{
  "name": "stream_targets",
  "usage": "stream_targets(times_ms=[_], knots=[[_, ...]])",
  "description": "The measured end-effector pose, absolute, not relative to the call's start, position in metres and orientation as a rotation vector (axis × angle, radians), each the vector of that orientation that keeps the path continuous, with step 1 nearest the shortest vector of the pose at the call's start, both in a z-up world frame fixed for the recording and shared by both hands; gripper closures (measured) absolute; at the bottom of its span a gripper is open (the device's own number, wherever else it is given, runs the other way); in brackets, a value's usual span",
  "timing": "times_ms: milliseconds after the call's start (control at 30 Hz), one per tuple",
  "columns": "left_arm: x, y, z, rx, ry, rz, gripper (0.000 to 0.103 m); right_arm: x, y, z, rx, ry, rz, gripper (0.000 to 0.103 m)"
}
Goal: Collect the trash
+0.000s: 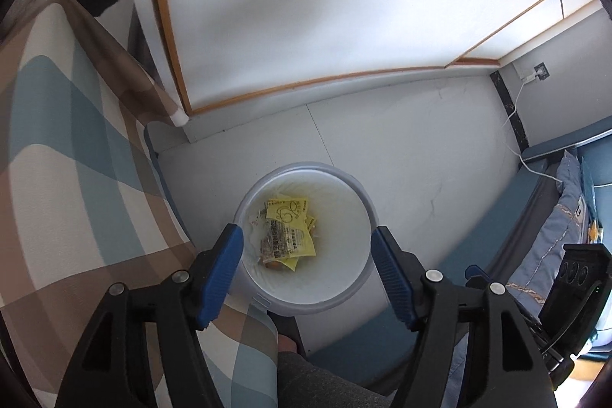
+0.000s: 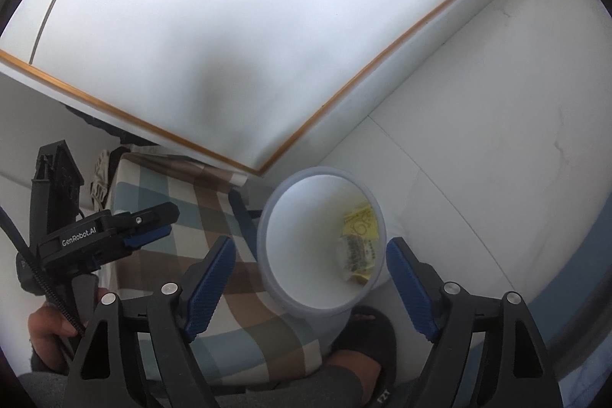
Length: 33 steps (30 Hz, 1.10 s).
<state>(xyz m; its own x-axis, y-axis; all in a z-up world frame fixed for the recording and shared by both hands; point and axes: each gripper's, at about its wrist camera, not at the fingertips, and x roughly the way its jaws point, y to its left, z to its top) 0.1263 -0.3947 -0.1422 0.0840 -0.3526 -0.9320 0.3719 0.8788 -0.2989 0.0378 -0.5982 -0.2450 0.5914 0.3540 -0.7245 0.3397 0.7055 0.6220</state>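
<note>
Two grippers hang above a bin, both with jaws spread wide and holding nothing. From the left wrist view, the left gripper (image 1: pixel 307 268) has blue ribbed pads (image 1: pixel 225 274) on black arms, and the round white bin (image 1: pixel 359 278) sits on the floor directly between and below them. At the bottom of the bin lies the trash (image 1: pixel 288 228): a few yellow wrappers, one with a looping printed mark, and a clear crinkled packet with dark print, piled together slightly left of centre. From the right wrist view, the right gripper (image 2: pixel 310 283) frames the same bin (image 2: pixel 306 236), which leans in the fisheye picture, with the trash (image 2: pixel 359 239) against its far inner wall. The left gripper (image 2: pixel 149 222) shows at the left of this view, held in a hand (image 2: pixel 49 331), with "GenRobot.AI" printed on its black body. Beside the bin on the left is a bed (image 1: pixel 76 159) with a checked cover in cream, brown and blue. A foot in a black sandal (image 2: pixel 367 335) rests on the floor just beside the bin. The floor (image 1: pixel 420 140) is pale tile. Beyond it stands a white wardrobe (image 1: pixel 325 6) with thin wooden trim. To the right, a white cable (image 1: pixel 514 109) runs from a wall socket toward blue bedding (image 1: pixel 554 228).
</note>
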Motion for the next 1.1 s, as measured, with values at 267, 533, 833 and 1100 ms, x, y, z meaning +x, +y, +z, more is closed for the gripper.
stream_targets(times_ms=[267, 533, 833, 1100], knots=[[0.115, -0.380, -0.107, 0.036, 1.252, -0.528, 0.028, 0.032, -0.587, -0.215, 0.784, 0.940, 0.024, 0.011], [0.104, -0.366, -0.092, 0.060, 1.201, -0.529, 0.027, 0.020, -0.579, -0.193, 0.756, 0.909, 0.024, 0.005], [0.100, -0.354, -0.087, 0.074, 1.173, -0.494, 0.027, 0.013, -0.573, -0.185, 0.742, 0.910, 0.001, 0.000], [0.096, -0.343, -0.084, 0.043, 1.155, -0.485, 0.027, 0.011, -0.570, -0.177, 0.730, 0.891, 0.012, 0.000]])
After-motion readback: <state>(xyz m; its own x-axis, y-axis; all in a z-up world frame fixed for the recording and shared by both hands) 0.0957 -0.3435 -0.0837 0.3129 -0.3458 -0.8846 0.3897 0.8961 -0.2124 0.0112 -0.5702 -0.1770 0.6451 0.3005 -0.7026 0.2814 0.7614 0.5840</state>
